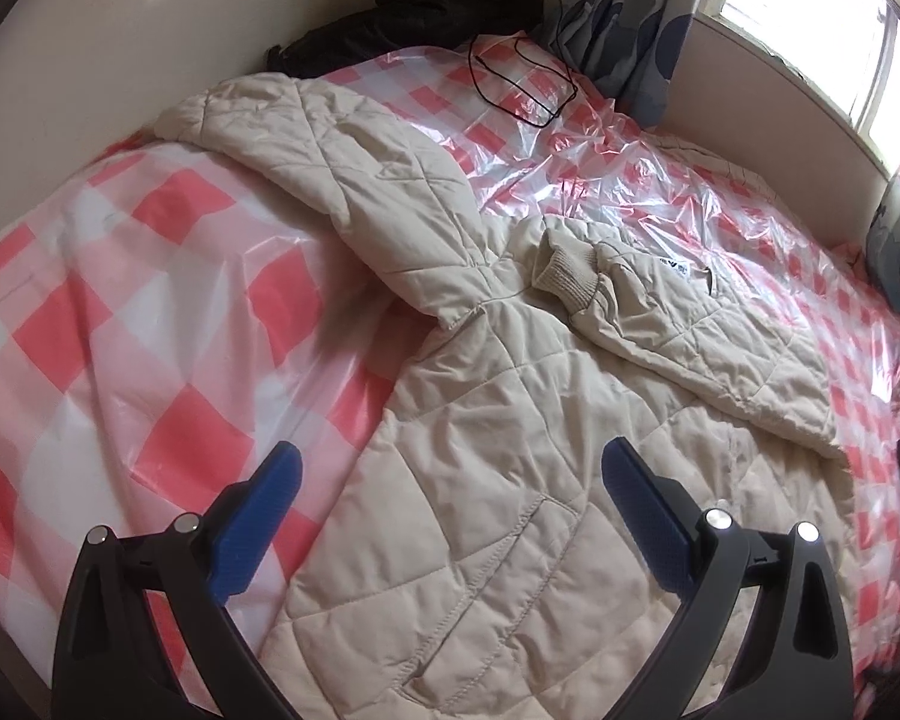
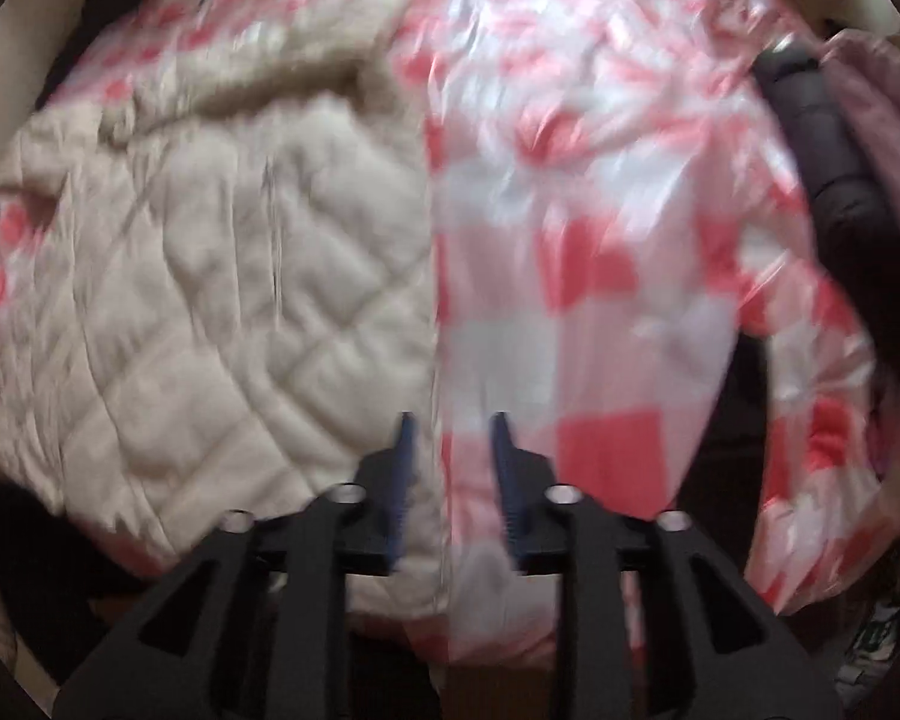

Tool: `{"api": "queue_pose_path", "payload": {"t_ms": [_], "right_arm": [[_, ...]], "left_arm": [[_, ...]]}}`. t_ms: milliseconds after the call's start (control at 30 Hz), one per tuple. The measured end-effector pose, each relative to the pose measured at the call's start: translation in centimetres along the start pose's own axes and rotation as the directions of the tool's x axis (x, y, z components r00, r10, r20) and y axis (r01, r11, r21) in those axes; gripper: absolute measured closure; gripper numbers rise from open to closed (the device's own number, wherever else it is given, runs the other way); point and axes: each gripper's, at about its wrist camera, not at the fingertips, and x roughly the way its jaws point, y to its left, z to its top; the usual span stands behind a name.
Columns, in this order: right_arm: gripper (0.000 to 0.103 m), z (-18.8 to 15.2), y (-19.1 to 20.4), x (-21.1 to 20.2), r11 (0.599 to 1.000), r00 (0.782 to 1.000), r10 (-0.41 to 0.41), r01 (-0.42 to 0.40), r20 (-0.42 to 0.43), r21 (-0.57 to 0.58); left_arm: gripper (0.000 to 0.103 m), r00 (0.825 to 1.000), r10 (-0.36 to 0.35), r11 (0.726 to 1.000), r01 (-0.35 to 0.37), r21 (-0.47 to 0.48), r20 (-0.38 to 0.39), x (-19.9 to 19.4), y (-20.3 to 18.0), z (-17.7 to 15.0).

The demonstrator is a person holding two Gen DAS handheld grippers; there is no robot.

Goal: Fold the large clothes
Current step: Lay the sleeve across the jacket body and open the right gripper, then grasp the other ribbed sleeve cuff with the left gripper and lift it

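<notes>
A cream quilted jacket [image 1: 498, 420] lies spread on a bed covered by a pink-and-white checked plastic sheet [image 1: 120, 312]. One sleeve [image 1: 354, 180] stretches toward the far left corner; the other sleeve, with a ribbed cuff [image 1: 564, 282], is folded across the chest. My left gripper [image 1: 450, 468] is open wide and empty, above the jacket's lower left edge. In the blurred right wrist view the jacket [image 2: 210, 300] fills the left half and the checked sheet [image 2: 600, 270] the right. My right gripper [image 2: 450, 438] is open a little and empty, over the jacket's right edge.
A black garment [image 1: 426, 12] lies at the head of the bed by the wall. A black cable [image 1: 522, 84] loops on the sheet. A patterned curtain [image 1: 630, 36] and window are at the right. A dark object [image 2: 834, 180] sits at the right of the right wrist view.
</notes>
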Motion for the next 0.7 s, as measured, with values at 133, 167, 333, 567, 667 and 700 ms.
{"api": "queue_pose_path", "payload": {"t_ms": [133,167,333,567,667,700], "right_arm": [[0.028,6.0,4.6,-3.4,0.995,0.969,0.055,-0.033,0.24,-0.096],[0.024,7.7,6.1,-3.4,0.992,0.958,0.07,-0.037,0.278,-0.123],[0.014,18.9,15.3,1.4,0.972,0.898,0.164,-0.075,0.409,-0.225],[0.009,26.2,24.4,20.6,0.98,0.996,0.07,-0.059,0.051,-0.188],[0.009,25.5,24.6,20.4,0.98,0.994,0.071,-0.053,0.087,-0.193],[0.009,24.9,24.0,18.9,0.979,0.987,0.125,-0.106,0.102,-0.177]], "left_arm": [[0.007,0.999,0.038,0.998,-0.039,0.048,0.022,-0.2,-0.8,-0.2],[0.007,0.999,0.043,0.997,-0.045,0.055,0.029,-0.2,-1.0,-0.2],[0.007,0.993,0.091,0.988,-0.1,0.114,0.079,-0.6,-2.1,-0.2],[0.007,0.996,0.064,0.99,-0.071,0.125,0.058,0.4,-2.6,0.5],[0.007,0.997,0.049,0.992,-0.055,0.11,0.054,0.8,-2.6,0.6],[0.007,0.997,0.047,0.993,-0.053,0.104,0.054,0.9,-2.6,0.6]]}}
